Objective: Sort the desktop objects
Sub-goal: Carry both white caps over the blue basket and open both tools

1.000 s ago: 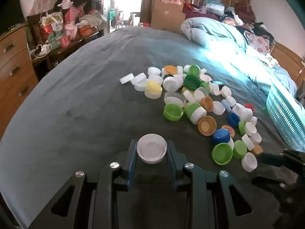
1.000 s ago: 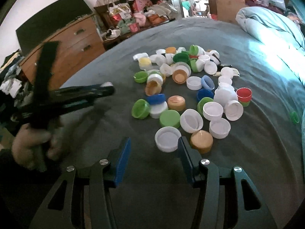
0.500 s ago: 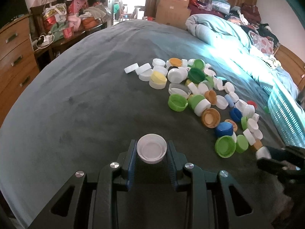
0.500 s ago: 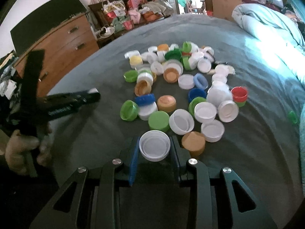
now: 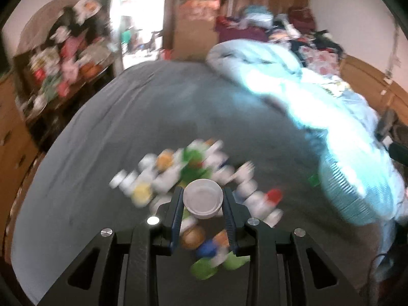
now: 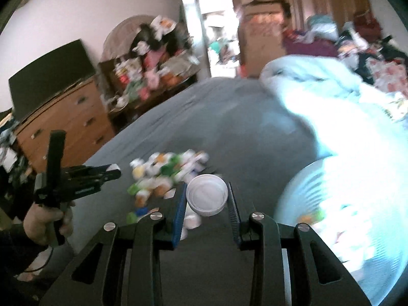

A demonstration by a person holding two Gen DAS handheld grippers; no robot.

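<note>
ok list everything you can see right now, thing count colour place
white caps held: two, white, one between the fingers of each gripper
cap pile: many, count blurred; white, green, yellow, orange, blue, red; on the bed
bed cover: one, grey
duvet: one, pale blue, far right of the bed
basket: one, pale blue, right of the pile
dresser: one, brown wood, left
left gripper: black, shut on a cap
right gripper: black, shut on a cap
hand: one, holding the left gripper

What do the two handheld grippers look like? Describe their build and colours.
Both the left gripper and the right gripper are matte black frames with silver round bolts and ribbed blue pads lining the jaws. From the side the left one is pistol-shaped, with an upright black bar.
</note>
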